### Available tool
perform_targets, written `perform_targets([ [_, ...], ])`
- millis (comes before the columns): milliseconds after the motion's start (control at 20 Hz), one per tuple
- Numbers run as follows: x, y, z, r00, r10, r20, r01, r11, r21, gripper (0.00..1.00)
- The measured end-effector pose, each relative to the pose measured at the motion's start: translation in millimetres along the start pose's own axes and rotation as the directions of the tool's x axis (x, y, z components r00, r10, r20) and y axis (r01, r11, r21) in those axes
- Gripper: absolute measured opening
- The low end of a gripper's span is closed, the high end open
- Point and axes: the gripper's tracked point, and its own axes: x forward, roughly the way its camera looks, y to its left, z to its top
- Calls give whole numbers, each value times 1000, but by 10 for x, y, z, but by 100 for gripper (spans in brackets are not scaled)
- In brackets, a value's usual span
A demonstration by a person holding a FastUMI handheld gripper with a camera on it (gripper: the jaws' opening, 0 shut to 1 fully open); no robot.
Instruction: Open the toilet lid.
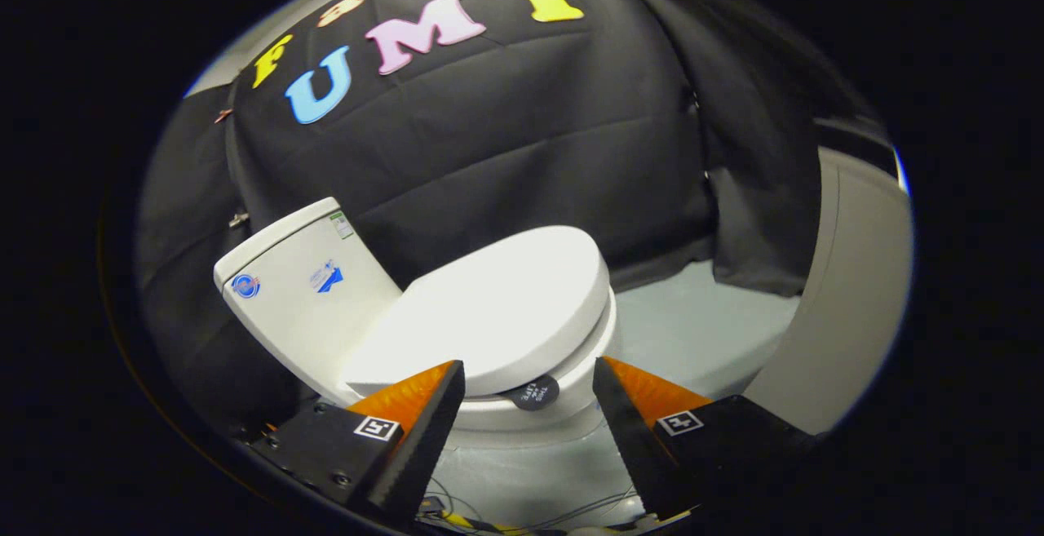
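Gripper view. Item: gripper (528, 381), fingers (424, 414) spread wide apart, grasping nothing. Item: toilet lid (497, 307), white, lying flat and closed on the bowl, just ahead of the fingers and spanning the gap between them. Item: small dark round tab (532, 393) at the lid's near edge, between the fingertips. Item: tank (302, 283), beyond the lid, off the left finger. Step judged: approach, lid not yet touched. Next move likely calls for catching the near edge and lifting toward the tank.

White toilet lid (497, 307); orange-black fingers (424, 405).
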Motion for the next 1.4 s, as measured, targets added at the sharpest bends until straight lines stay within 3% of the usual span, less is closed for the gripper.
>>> perform_targets([
  [150, 118, -99, -204, 997, 32, -69, -18, 981, 192, 97],
  [200, 164, -100, -251, 994, 61, -90, -33, 958, 285, 96],
  [300, 263, -113, -370, 986, 112, -126, -38, 875, 483, 96],
  [400, 370, -201, -541, 979, 132, -153, -23, 825, 565, 87],
  [650, 487, -170, -578, 975, 184, -123, -65, 770, 635, 87],
  [800, 580, -141, -579, 974, 193, -122, -65, 746, 663, 60],
  [850, 604, -161, -598, 972, 195, -127, -63, 745, 664, 60],
  [950, 645, -173, -602, 974, 193, -121, -64, 741, 668, 42],
  [1000, 638, -138, -562, 972, 209, -106, -83, 729, 680, 41],
  [1050, 709, -142, -647, 973, 197, -119, -68, 741, 668, 41],
  [1100, 860, -163, -649, 980, 171, -101, -59, 738, 673, 28],
  [1150, 666, -217, -571, 978, 175, -112, -53, 734, 677, 15],
  [1400, 705, -153, -588, 969, 221, -112, -79, 703, 707, 14],
])
